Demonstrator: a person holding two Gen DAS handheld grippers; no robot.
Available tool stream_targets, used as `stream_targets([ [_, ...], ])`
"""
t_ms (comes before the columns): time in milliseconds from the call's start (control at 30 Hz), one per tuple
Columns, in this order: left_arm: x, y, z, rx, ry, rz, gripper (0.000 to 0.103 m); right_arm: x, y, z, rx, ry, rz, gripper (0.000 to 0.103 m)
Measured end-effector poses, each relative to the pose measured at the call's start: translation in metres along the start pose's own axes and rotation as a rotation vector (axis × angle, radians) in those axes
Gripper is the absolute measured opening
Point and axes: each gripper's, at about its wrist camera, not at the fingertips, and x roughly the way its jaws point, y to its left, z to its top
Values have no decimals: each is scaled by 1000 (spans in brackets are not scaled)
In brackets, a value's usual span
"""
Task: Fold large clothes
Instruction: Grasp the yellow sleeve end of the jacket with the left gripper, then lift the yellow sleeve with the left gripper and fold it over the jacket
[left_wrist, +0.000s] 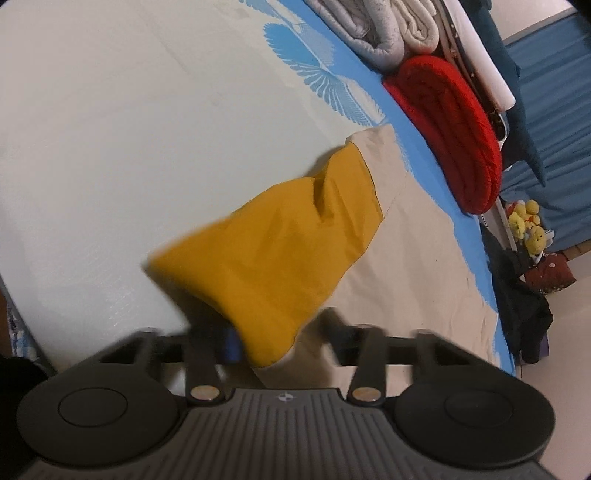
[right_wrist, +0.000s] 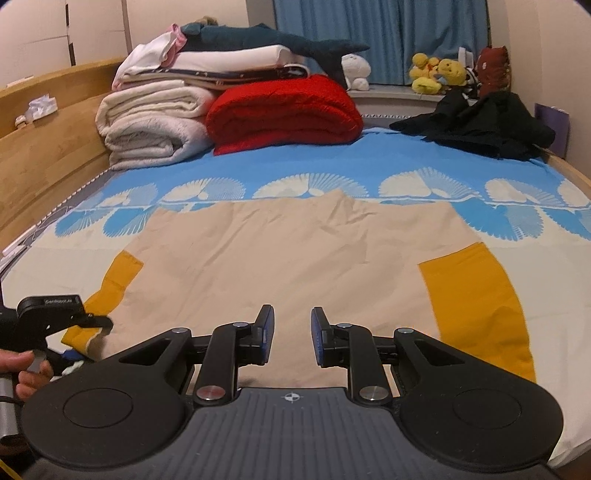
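Note:
A large beige top (right_wrist: 295, 251) with mustard-yellow sleeves lies spread flat on the bed. In the left wrist view one yellow sleeve (left_wrist: 273, 258) rises off the sheet in a tent toward my left gripper (left_wrist: 280, 328). Its cuff sits between the blurred fingers, gripped there. The right wrist view shows that gripper (right_wrist: 99, 321) at the far left, held by a hand (right_wrist: 22, 369), its tip on the same sleeve (right_wrist: 110, 284). My right gripper (right_wrist: 292, 317) hovers over the top's near hem, open, with nothing between its blue pads. The other yellow sleeve (right_wrist: 476, 295) lies flat at the right.
Folded white blankets (right_wrist: 155, 122) and a red blanket (right_wrist: 284, 110) are stacked at the far end of the bed. A black garment heap (right_wrist: 480, 122) sits far right. A wooden bed frame (right_wrist: 44, 147) runs along the left. Pale sheet (left_wrist: 110, 147) stretches beyond the sleeve.

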Motion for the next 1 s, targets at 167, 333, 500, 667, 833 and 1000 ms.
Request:
stream_targets([
  [167,-17,-8,7,8,-64,-37,4,11,12,-1,-9,21,10,23],
  [333,-54,-21,21,48,-117,-90,3,26,29,0,-17,39,29,23],
  [500,-97,-27,29,150,-187,-40,2,41,48,1,-14,78,74,23],
  [667,-123,-26,24,253,-218,-18,2,68,65,-5,12,230,181,23],
  [833,-126,-42,8,408,-257,-19,2,121,80,-31,-41,439,118,23],
  [1000,-125,-54,-1,469,-285,-28,3,130,80,-25,-9,452,107,23],
])
